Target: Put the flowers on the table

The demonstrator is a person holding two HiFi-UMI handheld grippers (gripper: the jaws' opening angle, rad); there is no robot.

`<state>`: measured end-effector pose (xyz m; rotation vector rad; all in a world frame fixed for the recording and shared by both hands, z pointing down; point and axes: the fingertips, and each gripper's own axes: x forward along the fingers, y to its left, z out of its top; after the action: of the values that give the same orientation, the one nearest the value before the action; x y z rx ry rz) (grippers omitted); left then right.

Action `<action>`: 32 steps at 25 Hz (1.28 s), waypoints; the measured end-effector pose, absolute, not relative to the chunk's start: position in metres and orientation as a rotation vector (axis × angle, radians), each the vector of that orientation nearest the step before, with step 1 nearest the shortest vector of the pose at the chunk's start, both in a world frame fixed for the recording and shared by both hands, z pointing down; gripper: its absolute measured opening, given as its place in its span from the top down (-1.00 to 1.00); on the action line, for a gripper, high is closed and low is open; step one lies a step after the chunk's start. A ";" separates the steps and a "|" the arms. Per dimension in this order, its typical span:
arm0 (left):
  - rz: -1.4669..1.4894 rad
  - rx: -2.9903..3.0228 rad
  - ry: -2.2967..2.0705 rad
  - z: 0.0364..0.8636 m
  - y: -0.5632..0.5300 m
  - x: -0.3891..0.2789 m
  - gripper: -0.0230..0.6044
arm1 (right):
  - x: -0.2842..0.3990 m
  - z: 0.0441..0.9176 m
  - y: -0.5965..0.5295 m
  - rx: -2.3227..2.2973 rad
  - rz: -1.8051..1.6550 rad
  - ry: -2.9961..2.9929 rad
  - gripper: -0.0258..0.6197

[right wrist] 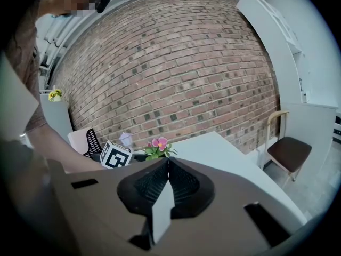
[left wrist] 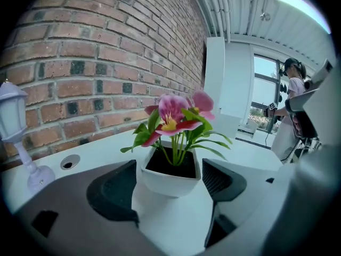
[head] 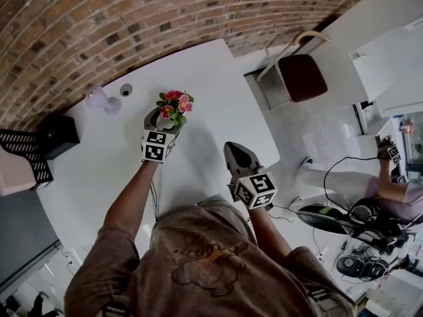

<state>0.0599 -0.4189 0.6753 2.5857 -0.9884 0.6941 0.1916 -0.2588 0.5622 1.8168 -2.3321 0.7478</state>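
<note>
The flowers (left wrist: 176,116), pink blooms with green leaves, are standing upright in a small white pot (left wrist: 168,184). The pot is being gripped by the left tool (head: 164,117), with one black pad pressing close on each side of it. The pot is being kept low over the white tabletop (head: 211,78), toward its far side and near the brick wall (head: 99,25); whether its base is touching the surface cannot be told.

The right tool (right wrist: 168,167) is being held nearer the person, to the right of the flowers and well apart from them. Its jaws are clenched together with nothing between them, and it is being pointed along the tabletop toward the wall.

To the left of the pot, a round hole (left wrist: 67,163) is showing in the tabletop, and a small pale lantern (left wrist: 13,105) is standing just beyond it, close to the wall. A black crate (head: 26,154) is being seen past the left end of the tabletop. A chair (head: 301,76) with a dark seat is standing on the floor beyond the right end. Far to the right, another person (head: 396,190) is being seen.
</note>
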 end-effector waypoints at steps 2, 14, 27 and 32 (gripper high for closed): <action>0.676 2.569 -0.984 0.669 -0.413 0.056 -0.29 | 0.190 0.561 -0.260 1.812 0.739 -2.340 0.91; 0.542 2.545 -1.005 0.615 -0.371 0.034 -0.29 | 0.174 0.545 -0.262 1.783 0.690 -2.392 0.91; 0.318 2.571 -0.991 0.532 -0.325 -0.002 -0.29 | 0.149 0.518 -0.251 1.759 0.629 -2.491 0.91; 0.262 2.582 -1.008 0.508 -0.307 -0.024 -0.29 | 0.137 0.513 -0.246 1.742 0.625 -2.501 0.91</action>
<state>-0.0239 -0.3065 0.5079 2.5820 -1.0085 0.2619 0.1373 -0.2458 0.5130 1.7418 -2.5011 0.6253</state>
